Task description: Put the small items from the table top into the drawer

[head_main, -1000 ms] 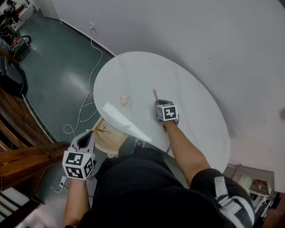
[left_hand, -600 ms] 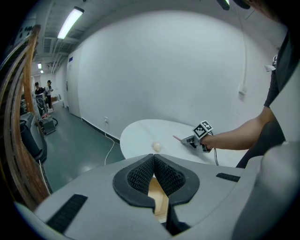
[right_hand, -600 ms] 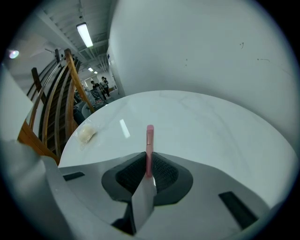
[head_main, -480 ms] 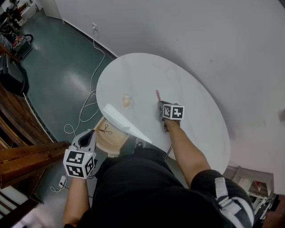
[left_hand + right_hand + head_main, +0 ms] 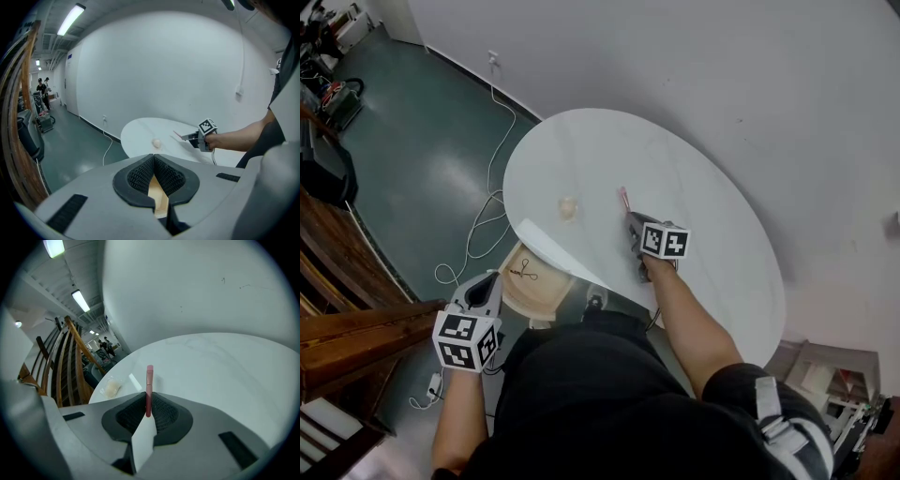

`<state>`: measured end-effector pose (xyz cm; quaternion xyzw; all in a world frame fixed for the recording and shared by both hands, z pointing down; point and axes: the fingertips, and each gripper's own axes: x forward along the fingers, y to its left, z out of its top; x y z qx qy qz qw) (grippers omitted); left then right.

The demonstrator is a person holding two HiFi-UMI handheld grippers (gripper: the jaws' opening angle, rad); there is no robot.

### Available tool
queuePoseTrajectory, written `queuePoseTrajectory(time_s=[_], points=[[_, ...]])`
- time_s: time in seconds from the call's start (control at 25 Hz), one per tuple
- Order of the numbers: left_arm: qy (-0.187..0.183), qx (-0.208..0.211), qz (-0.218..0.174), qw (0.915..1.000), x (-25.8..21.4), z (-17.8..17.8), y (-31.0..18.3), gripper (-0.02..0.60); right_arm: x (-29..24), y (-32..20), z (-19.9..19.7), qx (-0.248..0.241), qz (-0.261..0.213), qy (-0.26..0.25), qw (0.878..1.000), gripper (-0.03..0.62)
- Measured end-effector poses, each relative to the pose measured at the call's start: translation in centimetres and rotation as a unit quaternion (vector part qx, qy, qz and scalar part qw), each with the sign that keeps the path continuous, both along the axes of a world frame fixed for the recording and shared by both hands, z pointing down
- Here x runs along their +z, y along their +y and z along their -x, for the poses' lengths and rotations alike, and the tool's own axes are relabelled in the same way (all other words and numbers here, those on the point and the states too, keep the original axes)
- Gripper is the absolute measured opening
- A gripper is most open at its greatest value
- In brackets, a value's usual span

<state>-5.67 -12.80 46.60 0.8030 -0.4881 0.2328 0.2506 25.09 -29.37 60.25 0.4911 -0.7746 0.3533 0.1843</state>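
**Item in hand.** The pink stick (image 5: pixel 149 380) is a slender piece clamped at its lower end between the pads of the right gripper (image 5: pixel 148 409). The jaws are drawn in to a narrow gap on it, and most of its length stands out past the fingertips. It sits over the middle of the round white table (image 5: pixel 703 216).

**Other item.** A pale wrapped piece (image 5: pixel 567 206) lies on the top to the left, well apart from that gripper.

**Drawer.** The drawer (image 5: pixel 539 292) stands pulled out below the table's near-left edge, with a small scissor-like object (image 5: pixel 523 273) inside. The left gripper (image 5: pixel 153 161) waits beside it, jaws together on nothing.

**Step.** Judged as the carry of the stick. The next move calls for a swing left and down past the table edge, then release over the drawer.

**Not established.**
- Whether the stick is clear of the top.
- What the stick actually is.
- The drawer's rear, which is covered by the table.
- A small white slip (image 5: pixel 135 381) near the wrapped piece, too small to identify.
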Motion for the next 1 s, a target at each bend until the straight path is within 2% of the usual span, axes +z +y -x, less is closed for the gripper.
queuePoseTrajectory(time_s=[0.24,0.6,0.8,1.0], points=[[0.009,0.012,-0.002,0.9999,0.2,0.3,0.6,0.015,-1.3,3.0,3.1,-0.025,-0.012,-0.015,1.0,0.035],[0.018,0.025,-0.003,0.9995,0.5,1.0,1.5,0.016,-2.1,8.2,9.4,-0.102,-0.009,-0.016,0.995,0.035],[0.022,0.021,-0.004,0.9995,0.9,2.0,2.2,0.017,-1.3,11.6,13.8,-0.173,-0.001,-0.001,0.985,0.035],[0.017,0.013,0.0,0.9998,1.6,3.4,3.4,0.015,-0.7,14.5,18.2,-0.248,-0.004,0.017,0.969,0.035]])
